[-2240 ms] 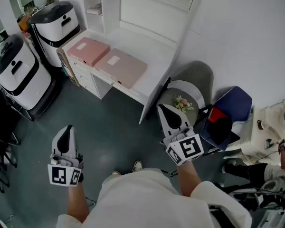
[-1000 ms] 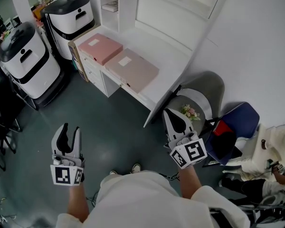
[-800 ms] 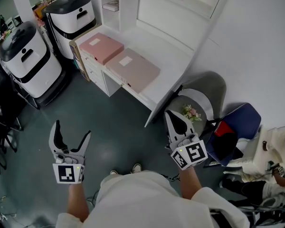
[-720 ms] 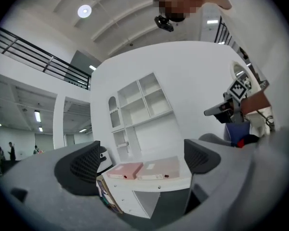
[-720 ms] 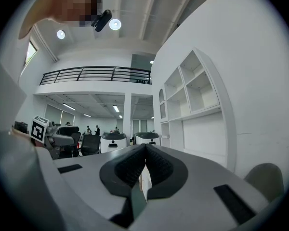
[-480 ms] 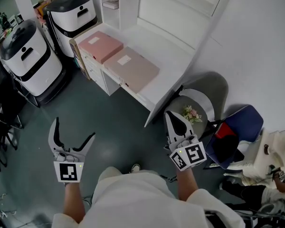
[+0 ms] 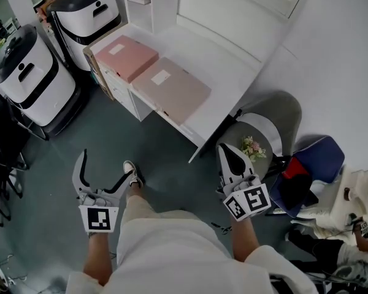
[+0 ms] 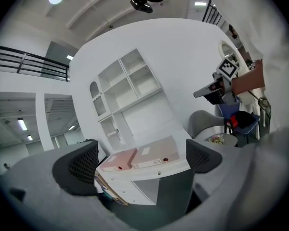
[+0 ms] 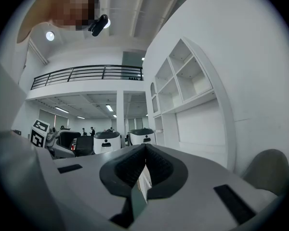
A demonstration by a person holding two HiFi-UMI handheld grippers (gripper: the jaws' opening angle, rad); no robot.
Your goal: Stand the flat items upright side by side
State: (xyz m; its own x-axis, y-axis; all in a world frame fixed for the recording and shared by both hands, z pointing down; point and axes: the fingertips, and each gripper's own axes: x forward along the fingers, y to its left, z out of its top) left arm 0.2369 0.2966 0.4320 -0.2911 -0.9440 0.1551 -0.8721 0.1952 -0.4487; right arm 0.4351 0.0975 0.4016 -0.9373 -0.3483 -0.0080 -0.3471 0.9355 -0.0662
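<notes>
Two flat pink file boxes lie side by side on the white desk (image 7: 233, 72): the left box (image 7: 126, 55) and the right box (image 7: 172, 89). In the left gripper view they show ahead as the left box (image 8: 116, 160) and the right box (image 8: 154, 154). My left gripper (image 7: 105, 167) is held low over the floor, short of the desk, with its jaws wide open and nothing between them; its fingers (image 8: 77, 167) frame the boxes from afar. My right gripper (image 7: 228, 152) hangs near the desk's corner, shut and empty, its tips (image 9: 145, 149) meeting.
Two white-and-black machines (image 7: 80, 17) (image 7: 21, 78) stand left of the desk. A grey chair (image 7: 273, 112), a small round table with flowers (image 7: 250, 147) and a blue bag (image 7: 310, 164) crowd the right. White shelves (image 8: 130, 85) rise above the desk. A shoe (image 7: 130, 169) steps forward.
The left gripper's jaws swung from nearly shut to wide open. The person stepped closer to the desk, one foot now forward. The right gripper stayed shut.
</notes>
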